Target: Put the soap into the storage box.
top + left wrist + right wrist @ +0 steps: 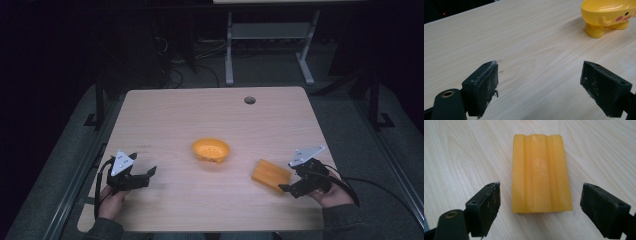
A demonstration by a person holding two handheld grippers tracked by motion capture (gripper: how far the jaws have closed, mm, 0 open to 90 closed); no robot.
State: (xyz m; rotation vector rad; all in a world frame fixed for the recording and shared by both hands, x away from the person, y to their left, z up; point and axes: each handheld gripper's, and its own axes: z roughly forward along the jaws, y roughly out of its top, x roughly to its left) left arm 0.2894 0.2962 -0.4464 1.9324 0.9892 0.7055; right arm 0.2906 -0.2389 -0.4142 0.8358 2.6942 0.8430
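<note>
A yellow footed bowl [211,150] with a cartoon face stands at the middle of the wooden table [200,115]; in the left gripper view the bowl [607,17] sits at the top right. A ridged orange-yellow bar [270,175] lies flat to the bowl's right. My right gripper [289,189] is open at the bar's near right end, and the bar [539,172] lies just ahead of its spread jaws. My left gripper [145,175] is open near the table's front left, over bare wood, with nothing between its fingers [482,87].
A round cable hole [249,100] sits near the table's far edge. Beyond the table stand a white desk frame [270,40] and loose cables on a grey floor. Black cables trail from both grippers off the table's sides.
</note>
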